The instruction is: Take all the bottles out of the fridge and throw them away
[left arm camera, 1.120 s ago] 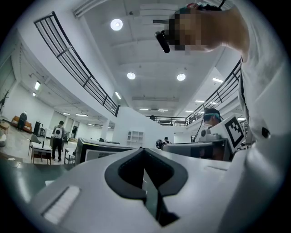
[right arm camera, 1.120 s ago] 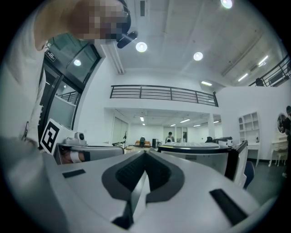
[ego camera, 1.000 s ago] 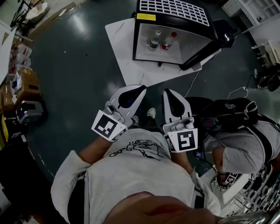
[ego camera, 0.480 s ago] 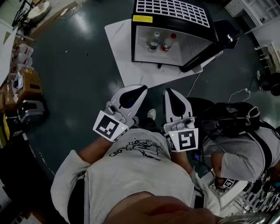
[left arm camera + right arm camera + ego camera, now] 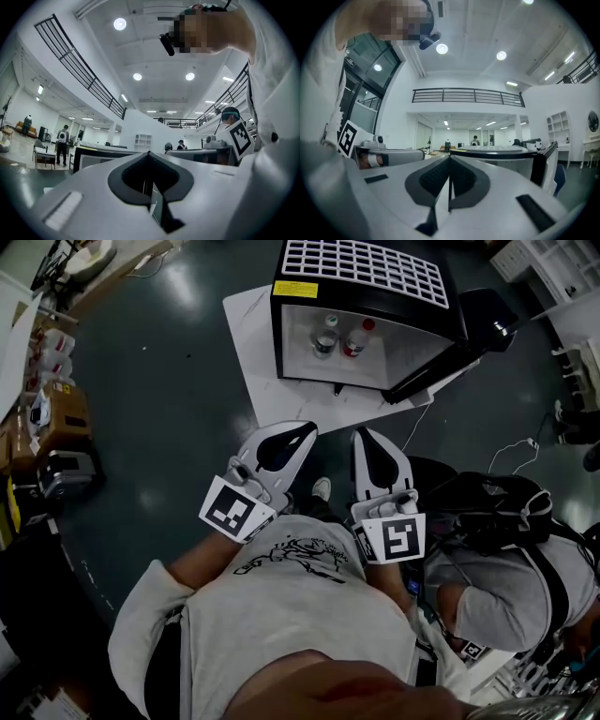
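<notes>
A small black fridge (image 5: 366, 268) stands open on a white board (image 5: 258, 343), its door (image 5: 441, 371) swung out to the right. Two clear bottles stand inside it: one with a pale cap (image 5: 324, 337), one with a red cap (image 5: 355, 336). My left gripper (image 5: 307, 427) and right gripper (image 5: 359, 434) are held side by side at chest height, well short of the fridge and pointing toward it. Both are shut with nothing in them. The left gripper view shows shut jaws (image 5: 149, 153) with the fridge (image 5: 101, 152) beyond. In the right gripper view the jaws (image 5: 450, 157) are shut too.
Another person (image 5: 506, 587) crouches at the lower right beside a black backpack (image 5: 487, 507). A thin cable (image 5: 412, 423) runs over the dark floor from the fridge. Cardboard boxes and gear (image 5: 56, 418) line the left edge.
The fridge and its board sit slightly lower and further left in the head view. Both grippers stay shut and side by side. The crouching person has shifted lower in the view.
</notes>
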